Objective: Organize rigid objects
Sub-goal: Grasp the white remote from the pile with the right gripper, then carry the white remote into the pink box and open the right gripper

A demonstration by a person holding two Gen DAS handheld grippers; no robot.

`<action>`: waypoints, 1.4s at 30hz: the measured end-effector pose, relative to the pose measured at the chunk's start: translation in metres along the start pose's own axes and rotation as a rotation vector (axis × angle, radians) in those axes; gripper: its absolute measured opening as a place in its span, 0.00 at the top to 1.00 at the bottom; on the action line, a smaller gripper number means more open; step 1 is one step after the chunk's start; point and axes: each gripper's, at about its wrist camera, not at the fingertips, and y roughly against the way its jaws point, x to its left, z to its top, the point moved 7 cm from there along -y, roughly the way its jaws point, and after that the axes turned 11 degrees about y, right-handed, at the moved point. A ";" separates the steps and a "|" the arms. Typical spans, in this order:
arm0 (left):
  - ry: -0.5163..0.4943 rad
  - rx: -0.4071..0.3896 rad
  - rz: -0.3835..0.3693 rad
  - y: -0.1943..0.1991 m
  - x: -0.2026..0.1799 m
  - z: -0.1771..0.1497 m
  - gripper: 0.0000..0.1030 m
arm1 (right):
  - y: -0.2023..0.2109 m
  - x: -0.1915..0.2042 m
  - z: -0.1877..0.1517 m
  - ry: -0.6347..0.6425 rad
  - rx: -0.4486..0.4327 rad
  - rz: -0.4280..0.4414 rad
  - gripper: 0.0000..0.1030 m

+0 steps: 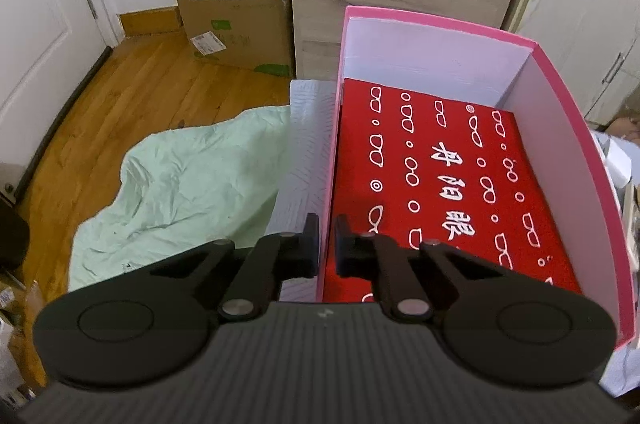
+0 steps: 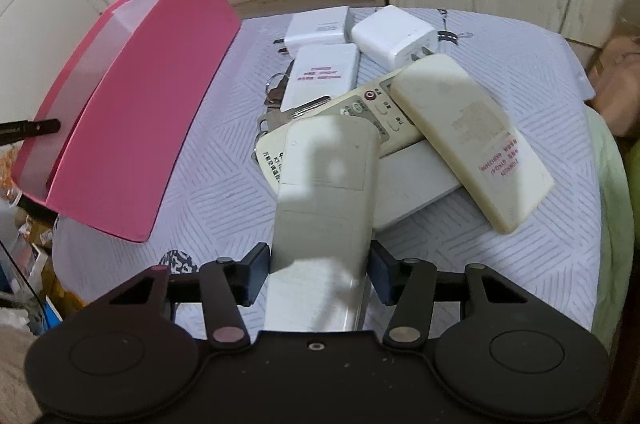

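- My left gripper [image 1: 327,244] is pinched on the pink box's [image 1: 580,160] left wall, low centre of its frame
- A red cloth [image 1: 432,184] lines the box floor
- My right gripper [image 2: 316,274] is clamped on a cream remote [image 2: 324,200], bottom centre
- More remotes [image 2: 468,140] and chargers [image 2: 394,36] lie piled beyond, centre to upper right, on the table [image 2: 216,184]

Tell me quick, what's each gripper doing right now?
Left gripper: closed on the near wall of the pink box.
Right gripper: fingers around the yellowed remote control, gripping its sides.
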 end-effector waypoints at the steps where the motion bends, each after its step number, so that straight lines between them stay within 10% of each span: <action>1: 0.005 0.000 0.007 -0.002 0.002 0.000 0.93 | 0.003 0.000 0.000 -0.011 -0.006 0.005 0.44; 21: -0.046 -0.052 -0.139 0.005 -0.017 -0.004 0.94 | 0.068 0.087 0.075 -0.070 -0.355 0.427 0.44; 30: 0.000 -0.008 -0.172 0.001 -0.014 -0.006 0.93 | -0.012 0.182 0.154 0.033 -0.104 0.339 0.44; 42: -0.015 -0.015 -0.162 -0.002 -0.016 -0.009 0.93 | -0.134 0.174 0.172 -0.098 0.072 0.188 0.44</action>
